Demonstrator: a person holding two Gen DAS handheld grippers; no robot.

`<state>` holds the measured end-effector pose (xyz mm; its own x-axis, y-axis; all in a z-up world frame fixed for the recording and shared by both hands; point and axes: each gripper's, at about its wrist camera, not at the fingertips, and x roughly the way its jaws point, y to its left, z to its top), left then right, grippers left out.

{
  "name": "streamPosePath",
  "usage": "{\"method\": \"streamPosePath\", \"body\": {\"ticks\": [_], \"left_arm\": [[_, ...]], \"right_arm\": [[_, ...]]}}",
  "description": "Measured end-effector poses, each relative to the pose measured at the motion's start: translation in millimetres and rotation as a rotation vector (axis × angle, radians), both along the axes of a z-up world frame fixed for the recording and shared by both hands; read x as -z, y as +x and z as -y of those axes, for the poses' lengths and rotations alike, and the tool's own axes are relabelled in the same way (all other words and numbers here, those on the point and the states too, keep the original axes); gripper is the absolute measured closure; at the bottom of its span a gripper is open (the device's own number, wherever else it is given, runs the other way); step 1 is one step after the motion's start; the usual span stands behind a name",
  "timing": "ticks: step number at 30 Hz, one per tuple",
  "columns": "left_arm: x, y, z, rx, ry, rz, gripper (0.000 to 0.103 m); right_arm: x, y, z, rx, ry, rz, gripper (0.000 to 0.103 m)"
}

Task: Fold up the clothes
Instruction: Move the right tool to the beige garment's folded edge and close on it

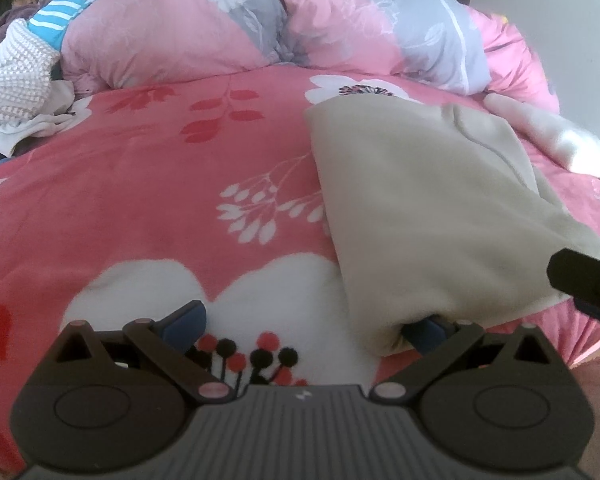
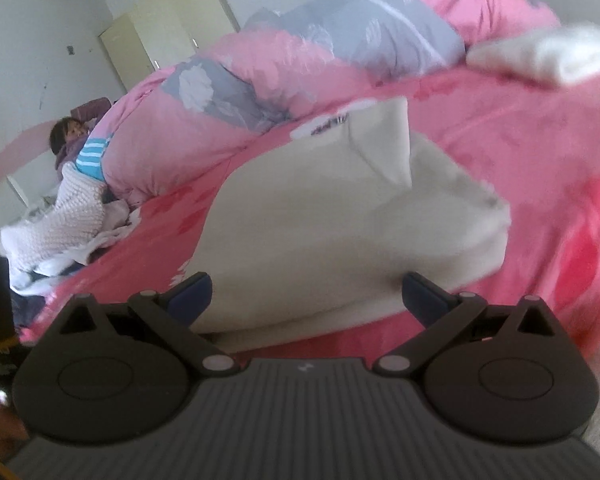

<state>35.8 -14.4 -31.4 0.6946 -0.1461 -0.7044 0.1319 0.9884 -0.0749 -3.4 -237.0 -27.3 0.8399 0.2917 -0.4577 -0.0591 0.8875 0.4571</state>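
A beige garment (image 1: 428,208) lies folded on the pink flowered bedspread (image 1: 160,184), right of centre in the left wrist view. My left gripper (image 1: 304,328) is open at the near edge; its right finger is partly under the garment's near corner. My right gripper's dark body (image 1: 584,280) shows at the right edge. In the right wrist view the same garment (image 2: 324,232) lies straight ahead, and my right gripper (image 2: 306,294) is open with its fingers either side of the near edge.
A rolled pink and grey quilt (image 1: 260,28) lies across the back of the bed. A white folded garment (image 1: 552,136) lies at the right. A heap of knitwear (image 1: 16,80) and a reclining person (image 1: 16,0) are at the far left. Cabinets (image 2: 168,28) stand behind.
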Motion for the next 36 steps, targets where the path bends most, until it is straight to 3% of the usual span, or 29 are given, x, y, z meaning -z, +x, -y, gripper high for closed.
{"method": "streamPosePath", "body": {"ticks": [10, 17, 27, 36], "left_arm": [[-5.2, -26.9, -10.2, 0.111, -0.074, 0.006, 0.000], [-10.8, -26.9, -17.7, 0.099, -0.111, 0.049, 0.000], [-10.7, -20.8, -32.3, 0.064, -0.148, 0.068, 0.000], [-14.9, -5.6, -51.6, 0.013, -0.196, 0.066, 0.000]], "right_arm": [[22.3, -1.4, 42.5, 0.062, 0.389, -0.086, 0.001], [50.0, 12.0, 43.4, 0.022, 0.645, -0.149, 0.001], [59.3, 29.8, 34.5, 0.036, 0.742, -0.138, 0.001], [57.5, 47.5, 16.3, 0.005, 0.775, -0.148, 0.011]]}}
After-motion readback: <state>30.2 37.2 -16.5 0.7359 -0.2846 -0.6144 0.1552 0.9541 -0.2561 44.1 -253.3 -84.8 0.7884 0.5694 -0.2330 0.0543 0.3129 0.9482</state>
